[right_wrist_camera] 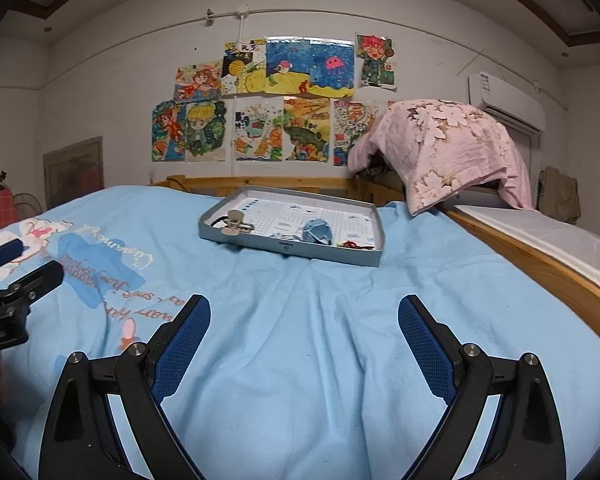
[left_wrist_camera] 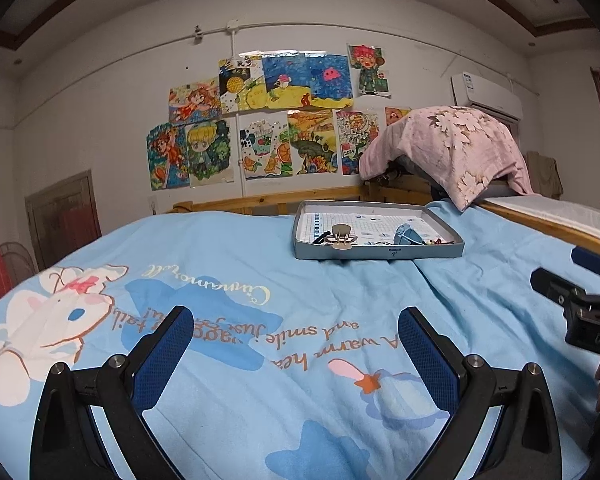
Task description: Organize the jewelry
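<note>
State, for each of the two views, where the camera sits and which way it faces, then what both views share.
Left wrist: on the left gripper, facing across the blue bedspread toward the tray; right gripper at its right edge.
Right wrist: on the right gripper, facing likewise; left gripper at its left edge.
Shared: tray, beige hair clip, wall drawings, pink pillow.
</note>
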